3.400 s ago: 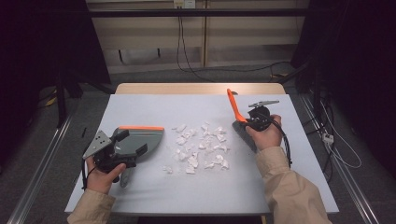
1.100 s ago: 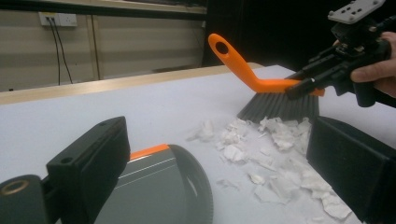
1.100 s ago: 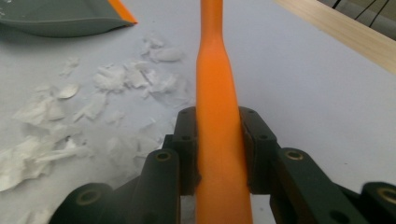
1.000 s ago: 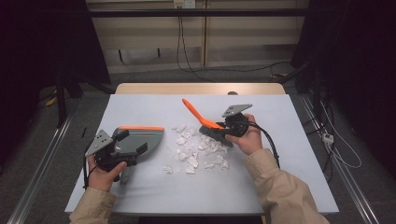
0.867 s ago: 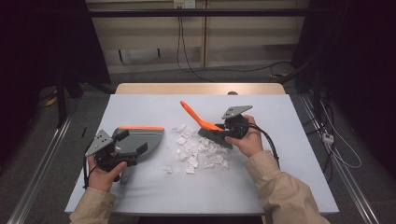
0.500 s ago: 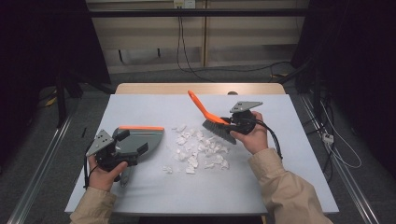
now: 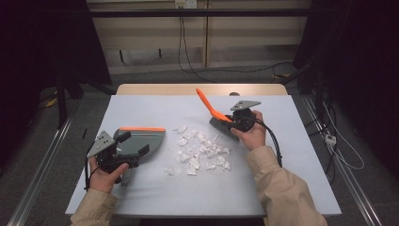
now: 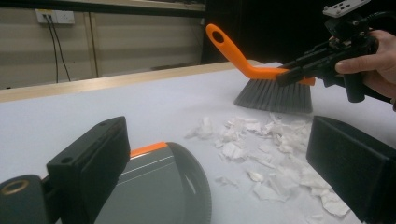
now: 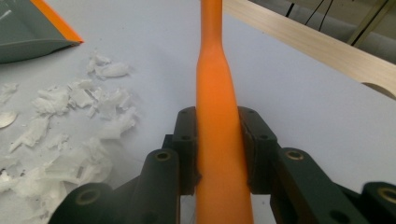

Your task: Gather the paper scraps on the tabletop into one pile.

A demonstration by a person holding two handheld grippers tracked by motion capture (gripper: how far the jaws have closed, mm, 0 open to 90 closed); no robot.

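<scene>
brush [image 9: 215, 121] clamped in right tongs [image 9: 217, 140]

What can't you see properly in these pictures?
- Right gripper view: the orange-handled brush is pinched in the right claw; its grey bristles are cut off by the bottom edge.
- Left gripper view: the grey dustpan is cut off below.
- High view: the white paper scraps are too small to count.

Lab or test room where I work: bare table [image 7: 141, 108], metal floor rails [image 7: 42, 160], loose cables [image 7: 188, 52], wall sockets [image 7: 186, 4]
</scene>
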